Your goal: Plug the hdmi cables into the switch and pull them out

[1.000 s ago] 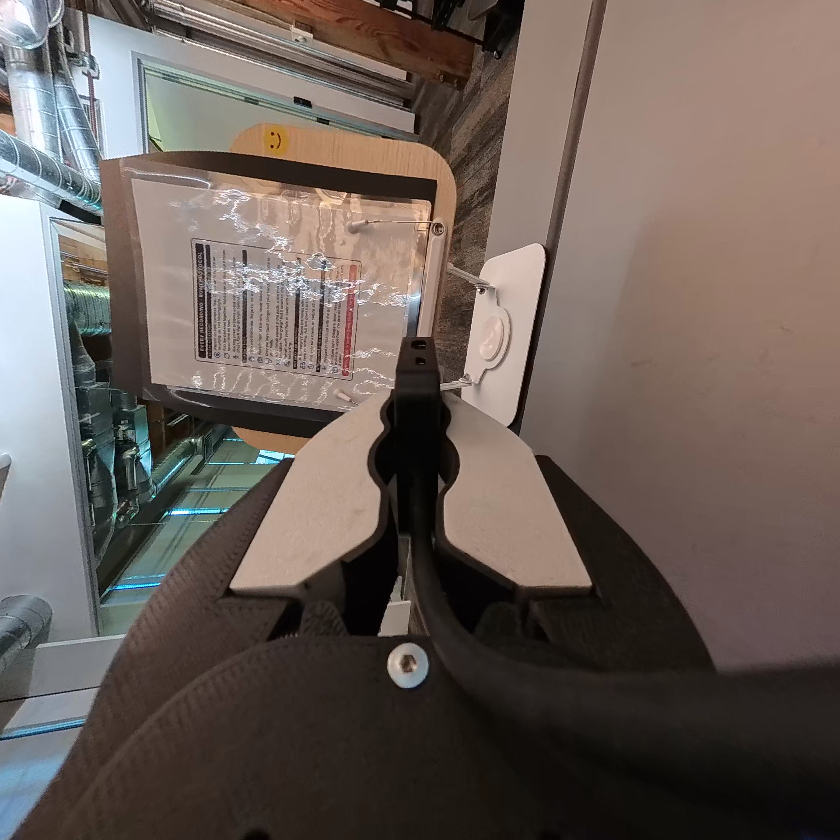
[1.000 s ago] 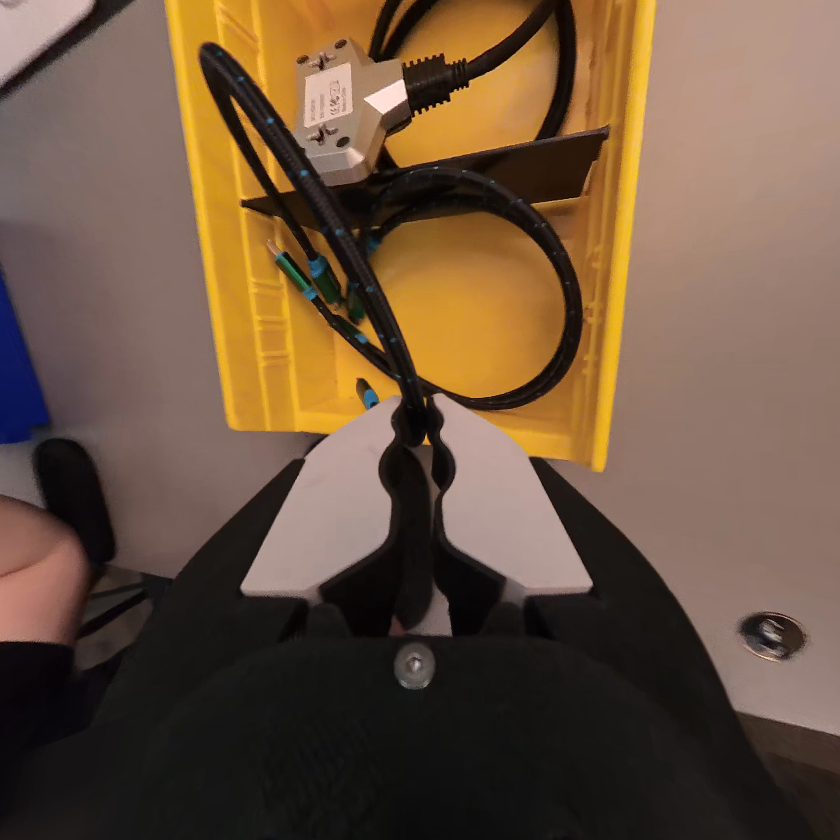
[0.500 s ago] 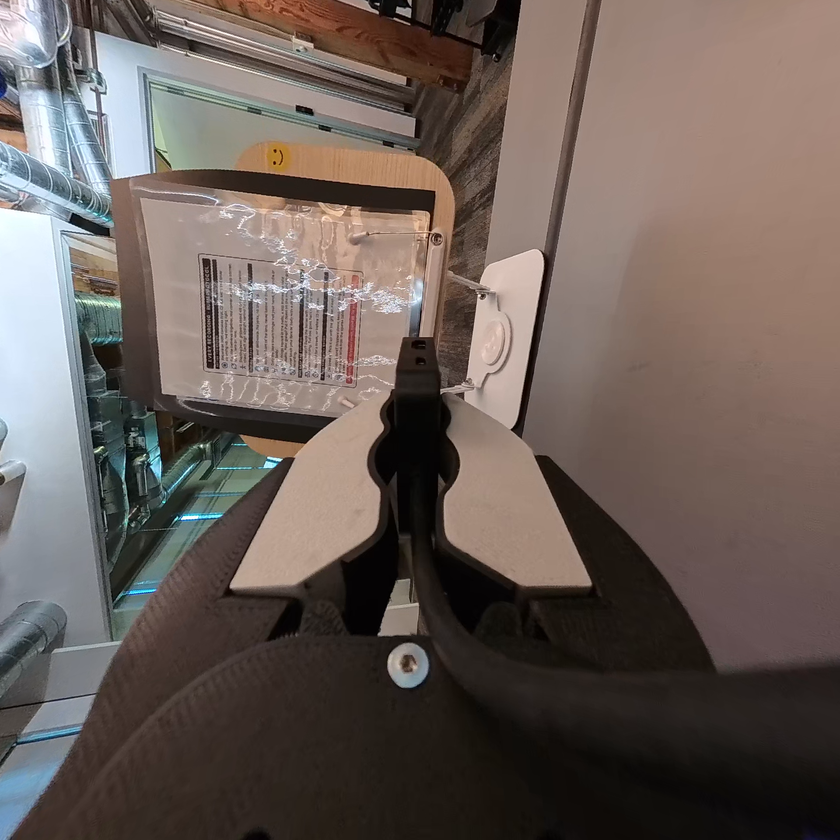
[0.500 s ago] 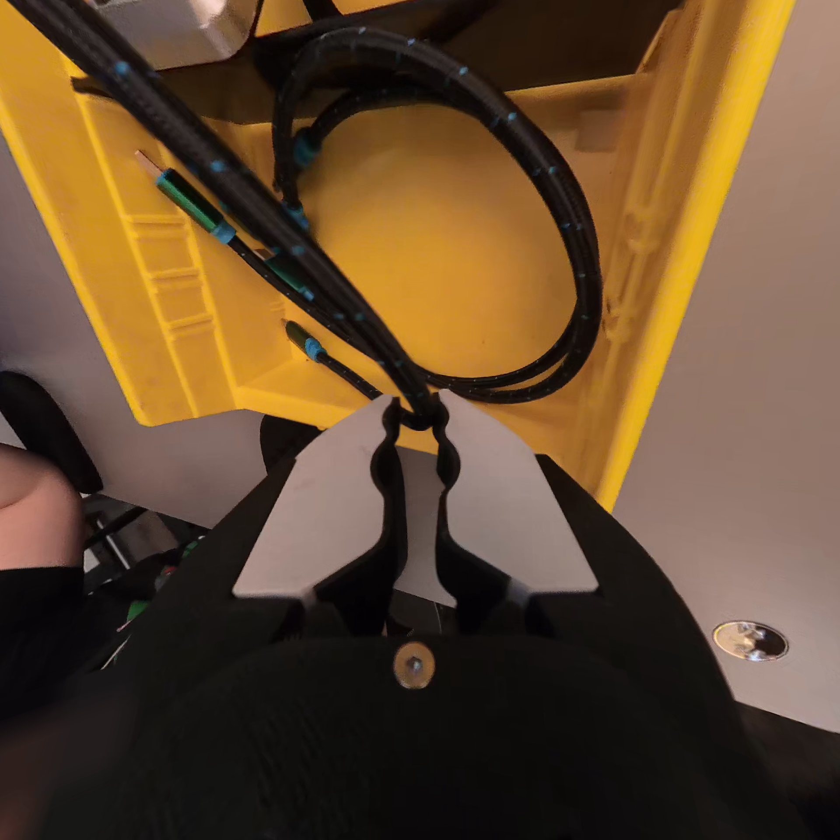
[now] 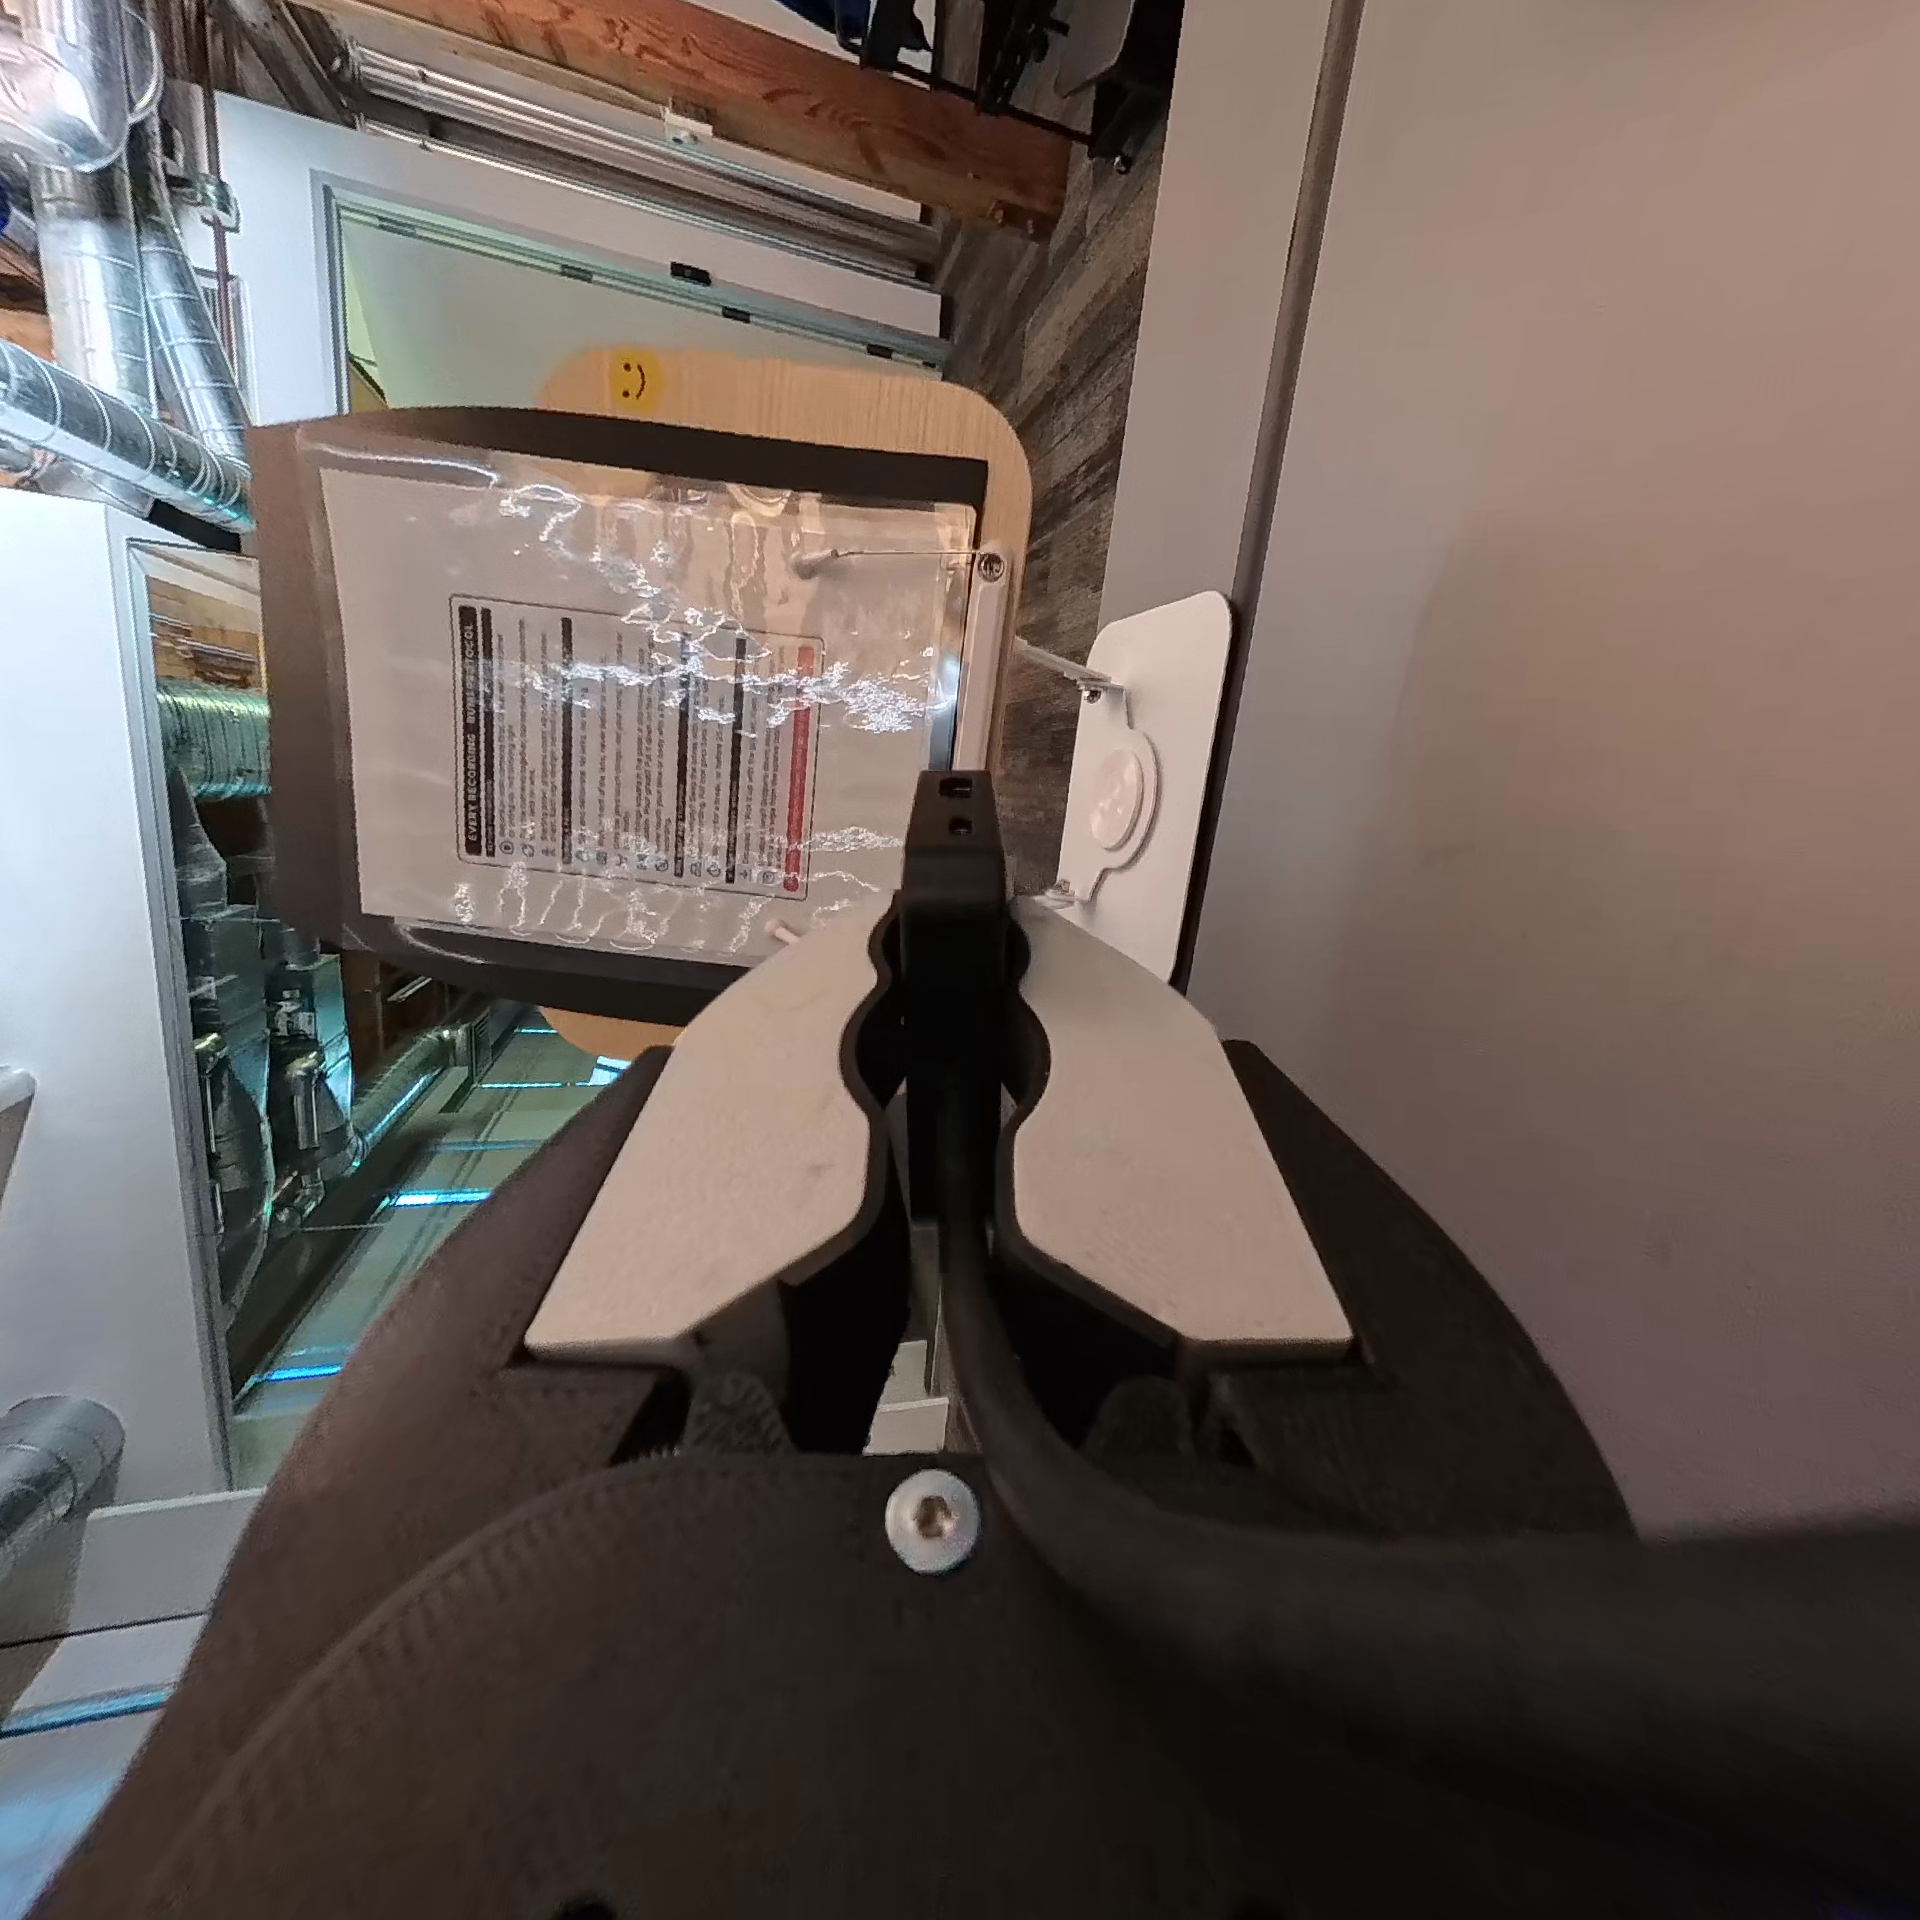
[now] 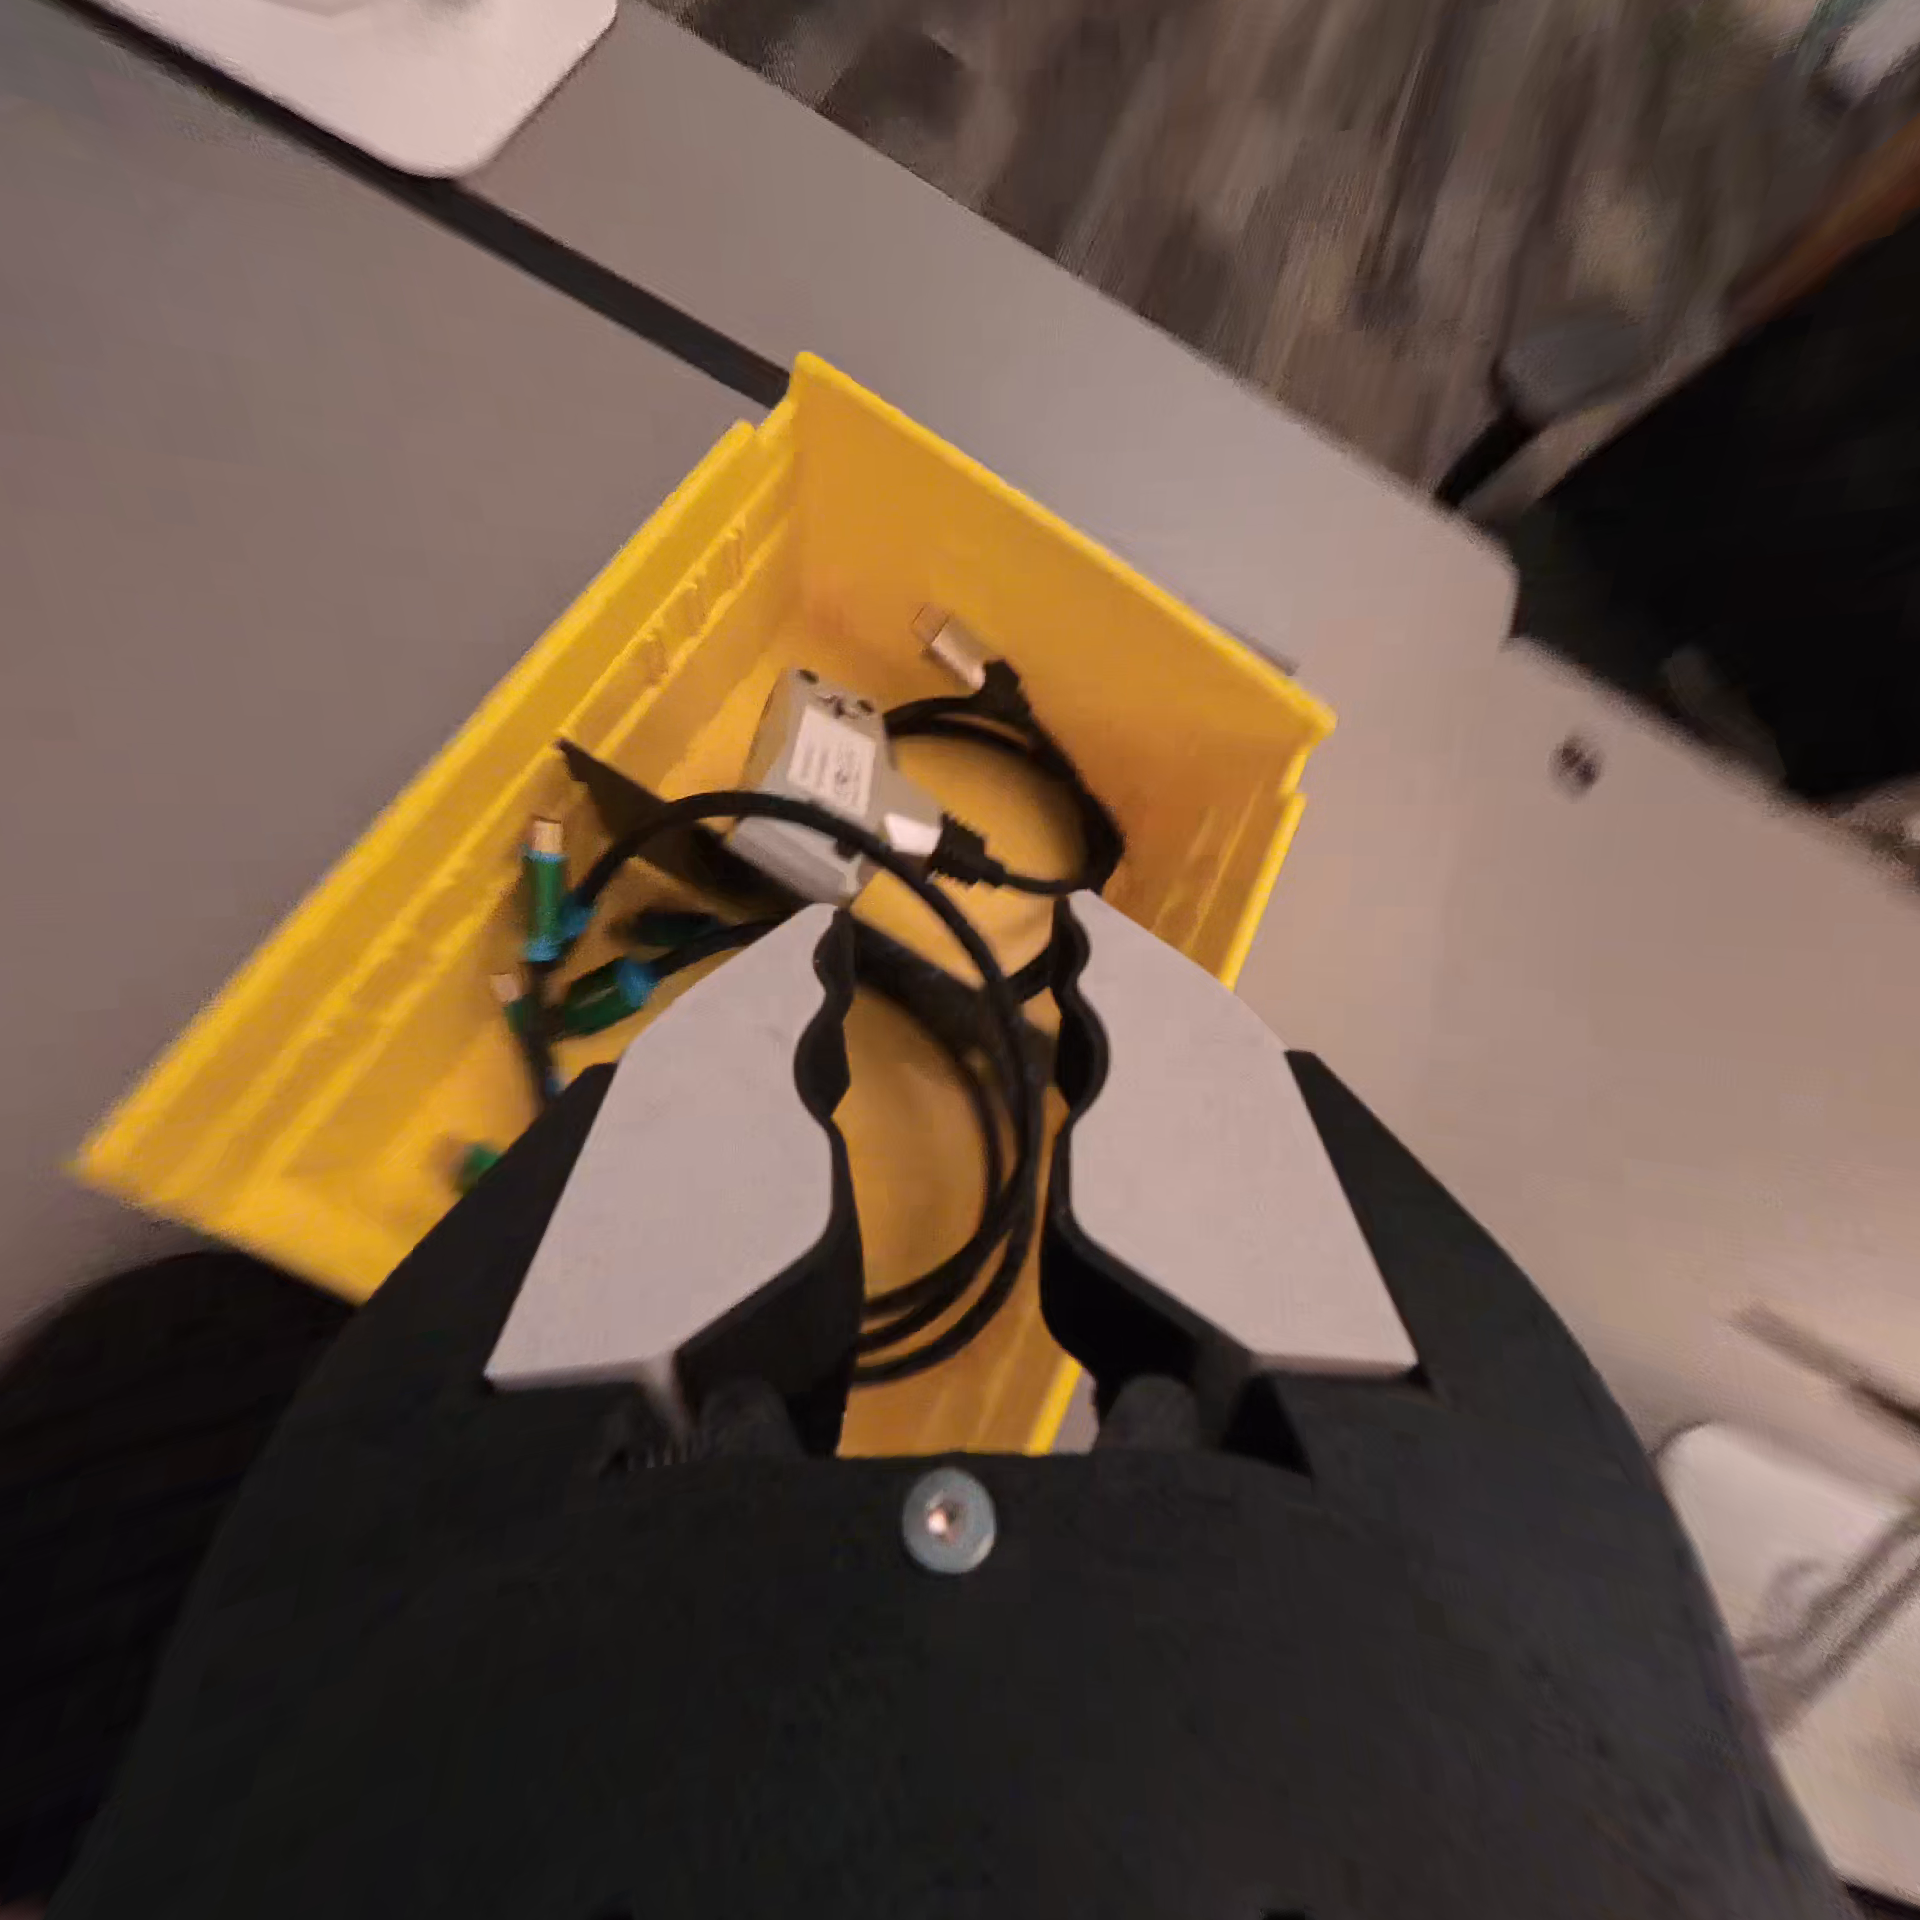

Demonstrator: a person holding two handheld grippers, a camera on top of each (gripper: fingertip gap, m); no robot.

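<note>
My left gripper (image 5: 951,925) is shut on a black HDMI plug (image 5: 951,842). The plug sticks out past the fingertips, and its black cable (image 5: 977,1351) runs back between the fingers. This gripper is held on its side beside the grey table (image 5: 1610,623). My right gripper (image 6: 951,914) is open and empty above a yellow bin (image 6: 1039,540). In the bin's far compartment lies the grey switch (image 6: 821,790). Black braided cables (image 6: 997,1091) with green plugs (image 6: 545,904) lie loose in the bin below the fingers. This view is blurred.
A black divider (image 6: 603,769) splits the bin. A white pad (image 6: 416,94) lies at the table's far left, and a round grommet (image 6: 1576,764) sits in the table to the right. In the left wrist view a sign in a clear sleeve (image 5: 644,707) stands on a white base (image 5: 1143,769). About 45 centimetres separates my left fingertips from my right. To the grey switch (image 6: 821,790): right tips about 10 centimetres, left tips about 40 centimetres.
My right gripper opened and let go of the braided cable, which dropped into the bin. It then pulled back and up from the bin. The left gripper kept its hold and barely moved.
</note>
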